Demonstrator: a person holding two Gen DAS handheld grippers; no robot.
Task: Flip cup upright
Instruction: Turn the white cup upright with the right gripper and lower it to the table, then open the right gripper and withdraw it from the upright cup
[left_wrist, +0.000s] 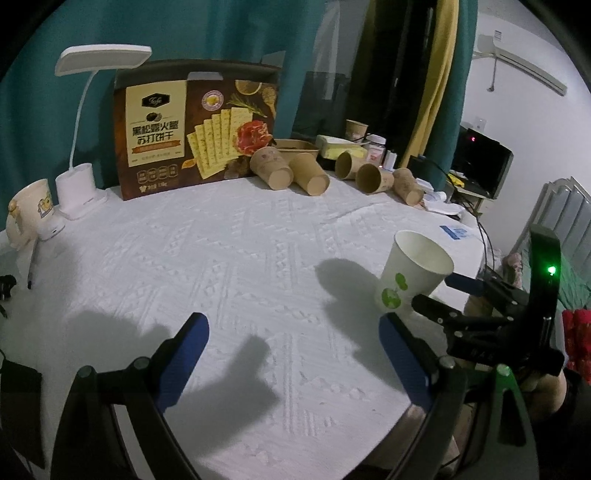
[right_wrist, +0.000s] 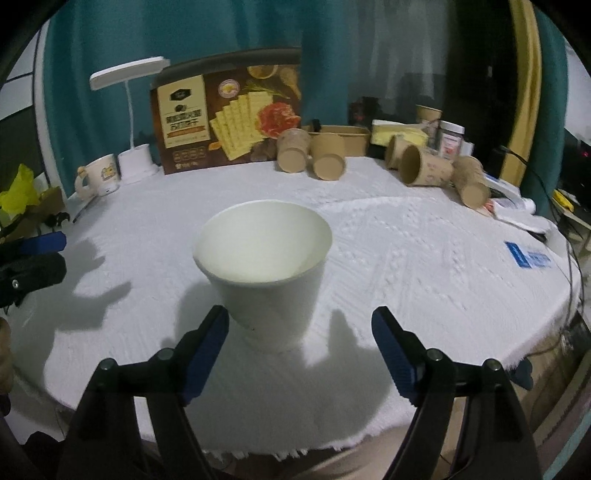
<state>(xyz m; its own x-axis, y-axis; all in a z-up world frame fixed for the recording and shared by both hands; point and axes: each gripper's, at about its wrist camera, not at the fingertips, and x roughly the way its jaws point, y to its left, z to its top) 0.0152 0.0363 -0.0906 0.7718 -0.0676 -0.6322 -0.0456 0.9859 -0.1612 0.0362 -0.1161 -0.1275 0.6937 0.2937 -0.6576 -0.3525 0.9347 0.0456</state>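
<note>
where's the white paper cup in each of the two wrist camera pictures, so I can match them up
Left wrist view: the white paper cup stands upright at the right, mouth up, by the right gripper.
Right wrist view: the cup stands upright at centre, just ahead of the open fingers.
Shared landmark: the brown cracker box at the table's far edge.

We see a white paper cup (left_wrist: 413, 271) printed with green round motifs. The worktop (left_wrist: 229, 258) wears a white cloth with a raised diamond weave. Behind it lie brown kraft cups (left_wrist: 288, 171), some faintly patterned. The cracker box (left_wrist: 195, 129) is dark brown with a cream label, pale yellow crackers and red ham. The desk lamp (left_wrist: 83, 129) is white, the mug (left_wrist: 31, 210) cream with a yellow figure. Teal curtains (left_wrist: 44, 92) hang behind. Our left gripper (left_wrist: 293, 354) and right gripper (right_wrist: 299, 354) are black with blue pads.
</note>
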